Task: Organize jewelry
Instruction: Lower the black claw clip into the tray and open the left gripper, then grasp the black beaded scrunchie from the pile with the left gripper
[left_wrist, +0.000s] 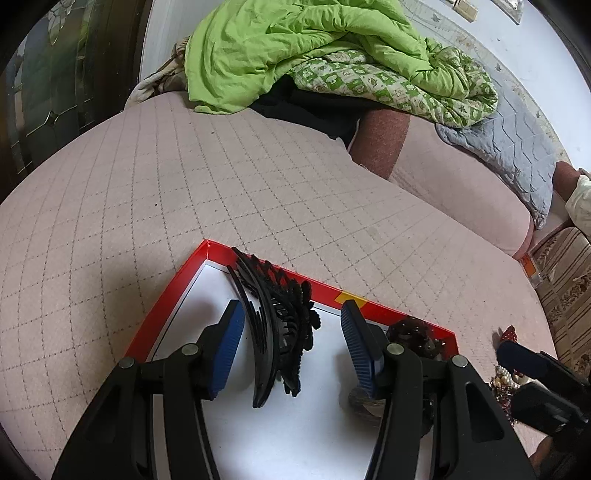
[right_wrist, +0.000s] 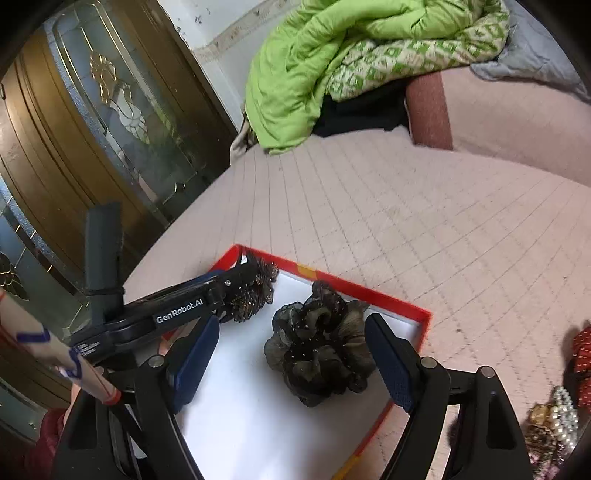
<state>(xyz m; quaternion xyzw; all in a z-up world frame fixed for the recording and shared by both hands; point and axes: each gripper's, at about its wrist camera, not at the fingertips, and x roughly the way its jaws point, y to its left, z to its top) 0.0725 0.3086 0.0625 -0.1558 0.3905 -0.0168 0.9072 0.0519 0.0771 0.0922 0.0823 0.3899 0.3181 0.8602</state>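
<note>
A shallow red-rimmed box (right_wrist: 419, 315) with a white floor sits on a pink quilted bed (left_wrist: 258, 192). In it lies a dark, sheer, ruffled scrunchie (right_wrist: 319, 343) flecked with pale dots, between the spread fingers of the right gripper (right_wrist: 295, 363), which do not touch it. The left gripper (left_wrist: 291, 347) stands half apart around a black toothed hair claw (left_wrist: 275, 332) with a black fabric flower, standing tilted in the box's far corner; its pads appear clear of the clip.
</note>
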